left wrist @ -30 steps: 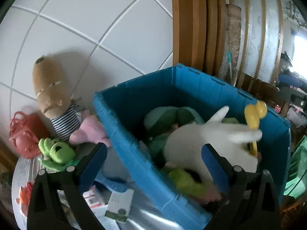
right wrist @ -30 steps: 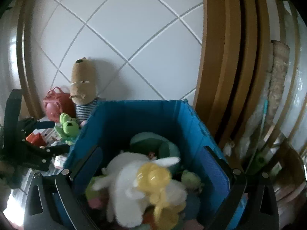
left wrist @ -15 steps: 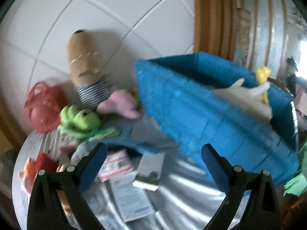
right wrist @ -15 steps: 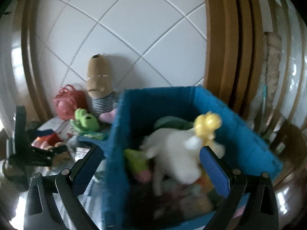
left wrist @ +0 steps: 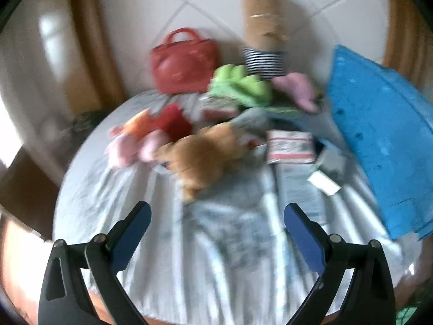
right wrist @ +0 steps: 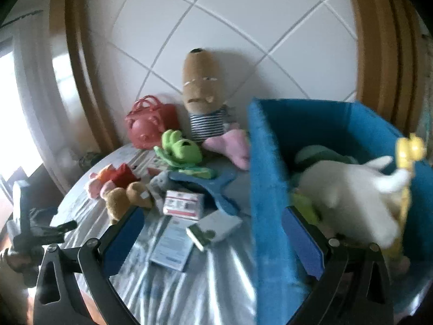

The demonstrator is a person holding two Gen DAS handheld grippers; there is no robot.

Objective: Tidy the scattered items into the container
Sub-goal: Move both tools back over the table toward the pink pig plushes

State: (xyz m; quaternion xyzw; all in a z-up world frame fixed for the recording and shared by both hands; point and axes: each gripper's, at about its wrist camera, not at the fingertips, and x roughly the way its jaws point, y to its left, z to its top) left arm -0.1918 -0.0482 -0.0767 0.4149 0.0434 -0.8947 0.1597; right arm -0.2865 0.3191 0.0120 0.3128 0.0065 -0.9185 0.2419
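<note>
Clearly, both grippers hang above the round table (left wrist: 216, 257) with jaws spread wide and nothing between them: the left gripper (left wrist: 216, 216) faces a bare stretch of shiny, wrinkled silver cloth, and the right gripper (right wrist: 213, 224) straddles the near wall of the blue bin (right wrist: 270, 216). That bin stands on the table's right side, its hard plastic walls straight and ribbed, already holding a soft white plush (right wrist: 349, 189), a yellow toy (right wrist: 408, 149) and green stuffed shapes. Open cloth lies along the near edge; the clutter sits farther back. A fuzzy brown bear (left wrist: 200, 157) lies nearest the left gripper, beside a small pink-and-orange plush (left wrist: 135, 138) with a red piece. Flat paper packets (right wrist: 184, 203) and a small white box (right wrist: 213, 227) lie just beside the bin. Against the tiled wall lean a red handbag (right wrist: 151, 130), a tall tan doll in a striped shirt (right wrist: 203, 94), a green plant toy (right wrist: 181, 149) and a pink plush (right wrist: 230, 146).
</note>
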